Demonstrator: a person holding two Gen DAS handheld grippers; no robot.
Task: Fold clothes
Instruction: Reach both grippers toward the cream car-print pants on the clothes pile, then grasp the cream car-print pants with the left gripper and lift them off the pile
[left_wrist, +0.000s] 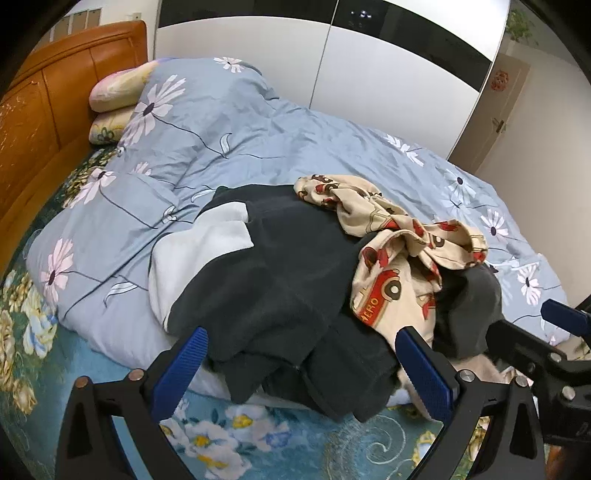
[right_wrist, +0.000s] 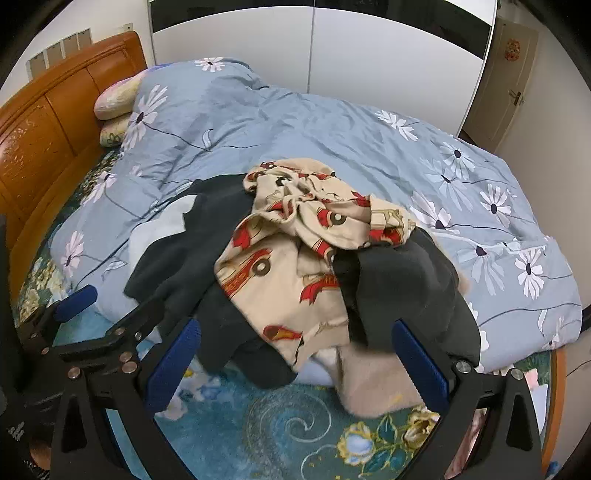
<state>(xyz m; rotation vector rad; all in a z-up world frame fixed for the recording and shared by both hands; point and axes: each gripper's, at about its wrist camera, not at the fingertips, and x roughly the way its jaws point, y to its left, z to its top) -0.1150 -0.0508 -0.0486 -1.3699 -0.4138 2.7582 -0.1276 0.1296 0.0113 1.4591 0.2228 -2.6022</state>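
dark clothes pile (left_wrist: 288, 295) beyond left gripper (left_wrist: 306, 369)

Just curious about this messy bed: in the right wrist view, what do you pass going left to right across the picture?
Headboard → pillows → dark garment → car-print garment → grey garment → door.

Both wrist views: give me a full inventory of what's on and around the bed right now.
cream garment: one, red car print, top of pile
dark garments: several, near bed edge
white cloth: one, pile's left
pinkish-beige cloth: one, hanging at pile's front
duvet: one, grey-blue with flowers, covering bed
pillows: two, floral, stacked by headboard
headboard: one, orange wood
sheet: one, teal floral
wardrobe: white, behind bed
door: one, right
left tongs: blue pads, open, empty
right tongs: same
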